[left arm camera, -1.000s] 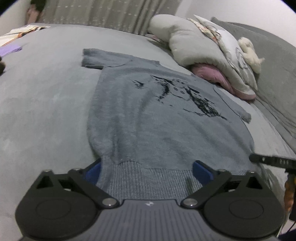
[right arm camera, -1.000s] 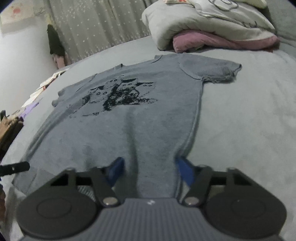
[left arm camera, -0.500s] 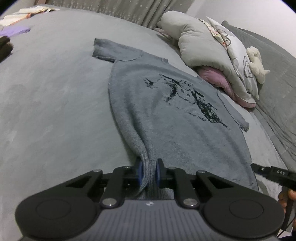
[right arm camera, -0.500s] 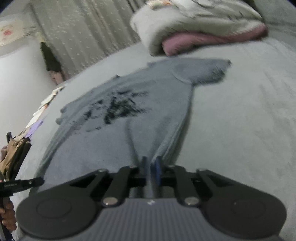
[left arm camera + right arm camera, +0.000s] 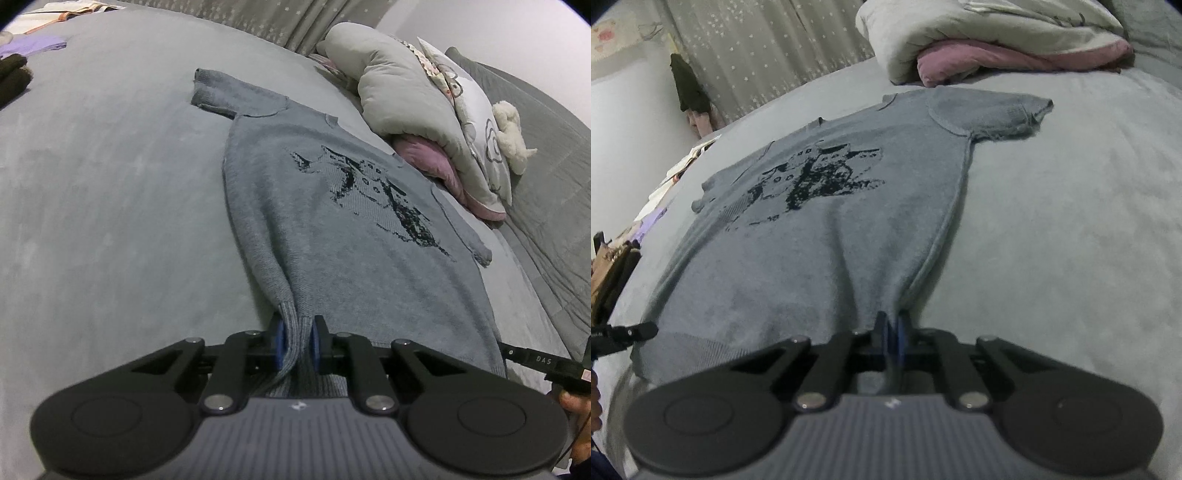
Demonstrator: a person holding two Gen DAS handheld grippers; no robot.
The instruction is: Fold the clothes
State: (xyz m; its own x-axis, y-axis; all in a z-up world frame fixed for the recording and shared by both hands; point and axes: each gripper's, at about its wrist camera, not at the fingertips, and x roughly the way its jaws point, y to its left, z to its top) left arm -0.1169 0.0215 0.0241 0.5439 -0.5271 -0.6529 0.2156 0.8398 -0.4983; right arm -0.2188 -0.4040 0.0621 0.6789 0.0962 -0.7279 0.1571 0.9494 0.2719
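Note:
A grey knitted short-sleeved sweater (image 5: pixel 332 221) (image 5: pixel 820 229) with a black printed picture lies face up on a grey bed, its ribbed hem towards me. My left gripper (image 5: pixel 296 345) is shut on the hem's left corner, the ribbing bunched between the blue pads. At the hem's right corner my right gripper (image 5: pixel 892 332) is shut on the fabric, which pulls into creases towards it. The other gripper's tip shows at the right edge (image 5: pixel 535 360) of the left wrist view and at the left edge (image 5: pixel 624 334) of the right wrist view.
A folded grey duvet over a pink one (image 5: pixel 424 122) (image 5: pixel 997 44) and a soft toy (image 5: pixel 511 133) lie past the collar. Dark and purple clothes (image 5: pixel 22 59) sit far left. A starred curtain (image 5: pixel 768 48) hangs behind. Bare grey bedcover (image 5: pixel 110 184) (image 5: pixel 1071 221) flanks the sweater.
Both grippers were open over the hem a second ago; both have shut on its corners. The fabric now gathers into folds towards each grip.

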